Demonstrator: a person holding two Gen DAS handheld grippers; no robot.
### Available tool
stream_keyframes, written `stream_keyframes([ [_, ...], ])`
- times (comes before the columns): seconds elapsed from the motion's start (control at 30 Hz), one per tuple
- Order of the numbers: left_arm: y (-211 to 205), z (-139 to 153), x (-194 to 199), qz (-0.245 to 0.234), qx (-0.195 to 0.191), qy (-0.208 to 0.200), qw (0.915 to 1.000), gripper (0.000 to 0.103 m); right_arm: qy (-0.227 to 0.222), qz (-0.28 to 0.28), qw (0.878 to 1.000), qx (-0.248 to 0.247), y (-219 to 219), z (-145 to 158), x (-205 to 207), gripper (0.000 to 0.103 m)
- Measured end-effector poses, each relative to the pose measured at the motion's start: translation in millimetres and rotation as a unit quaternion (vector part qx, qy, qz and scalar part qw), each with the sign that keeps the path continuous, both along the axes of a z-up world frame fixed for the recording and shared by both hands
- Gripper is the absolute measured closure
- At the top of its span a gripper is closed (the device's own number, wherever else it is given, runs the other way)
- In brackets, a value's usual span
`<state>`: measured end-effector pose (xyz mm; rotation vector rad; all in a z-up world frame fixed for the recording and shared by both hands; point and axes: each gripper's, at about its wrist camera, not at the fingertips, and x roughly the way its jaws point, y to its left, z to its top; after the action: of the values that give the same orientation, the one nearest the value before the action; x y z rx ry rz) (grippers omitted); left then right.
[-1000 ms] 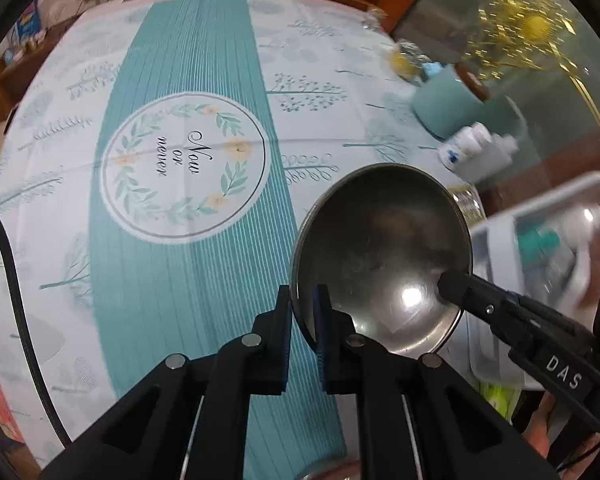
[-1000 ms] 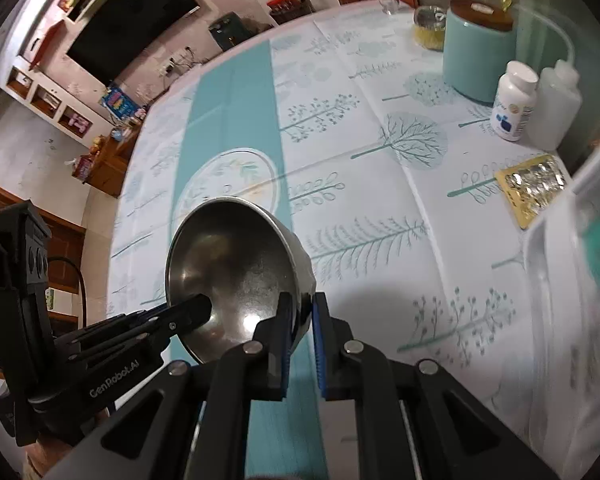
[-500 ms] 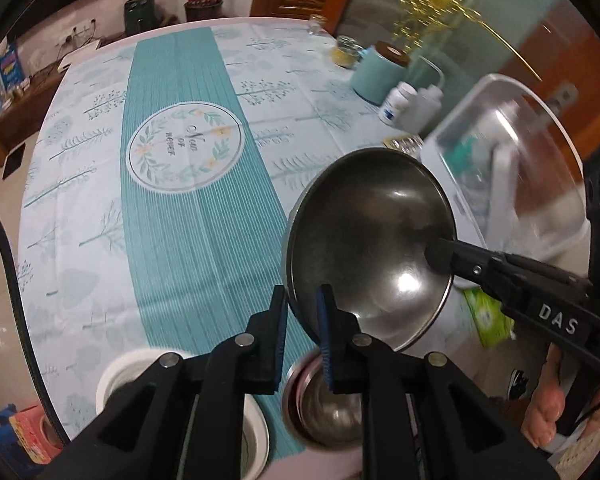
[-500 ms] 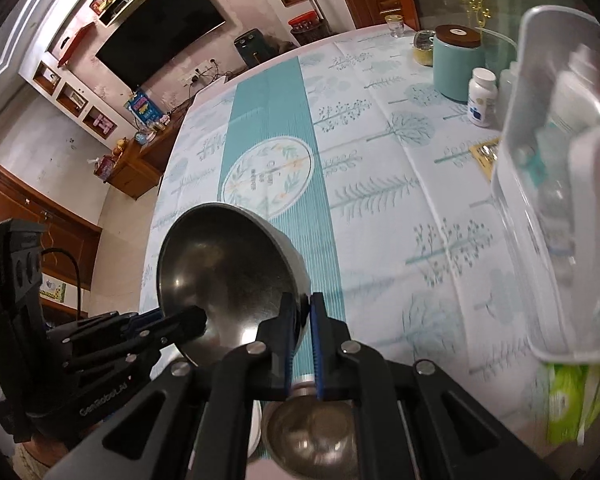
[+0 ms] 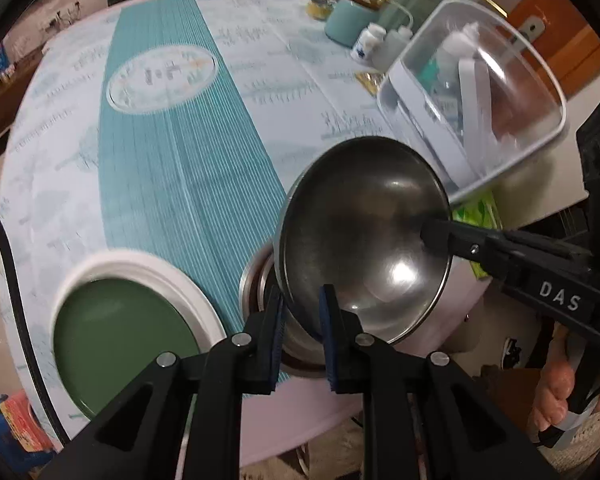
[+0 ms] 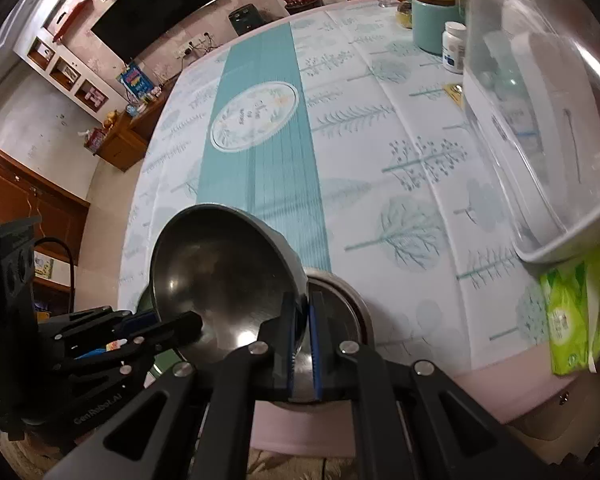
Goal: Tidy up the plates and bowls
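Since a second ago you've carried the steel bowl (image 5: 364,248) back toward the table's near edge; your left gripper (image 5: 303,334) has just been easing its jaws apart, rim between them with a visible gap. Your right gripper (image 6: 302,350) is clamped on the opposite rim. The bowl hangs tilted at centre frame, just over the stacked steel bowl (image 6: 336,308) below. Step: nesting. Next, level it and lower it in. Smooth, shiny, round metal; the green plate (image 5: 124,340) at lower left looks matte.
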<state>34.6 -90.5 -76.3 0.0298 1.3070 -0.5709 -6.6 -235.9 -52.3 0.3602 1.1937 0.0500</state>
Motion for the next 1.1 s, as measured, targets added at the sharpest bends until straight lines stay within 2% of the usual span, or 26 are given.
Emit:
stream_keyframes([
  [0.17,-2,-23,-12,0.001,0.001,0.026,0.9997,0.088,0.021,0.011,1.000,-0.010,0,-16,-11,0.097],
  [0.43,-4,-63,-14,0.014,0.032,0.064,0.9973,0.088,0.070,0.031,0.997,-0.004,3,-60,-9,0.097],
  [0.77,-18,-67,-13,0.011,0.050,0.055,0.9972,0.083,0.105,0.050,0.993,-0.007,-7,-82,-1,0.097],
  [0.87,-18,-67,-10,0.016,0.053,0.055,0.9970,0.077,0.110,0.058,0.992,-0.007,-8,-84,2,0.096],
  [1.03,-14,-58,-6,0.035,0.065,0.024,0.9970,0.051,0.101,0.079,0.991,-0.029,-3,-83,6,0.093],
  [1.1,-11,-52,-4,0.042,0.061,0.014,0.9972,0.050,0.091,0.086,0.991,-0.046,-1,-79,8,0.093],
])
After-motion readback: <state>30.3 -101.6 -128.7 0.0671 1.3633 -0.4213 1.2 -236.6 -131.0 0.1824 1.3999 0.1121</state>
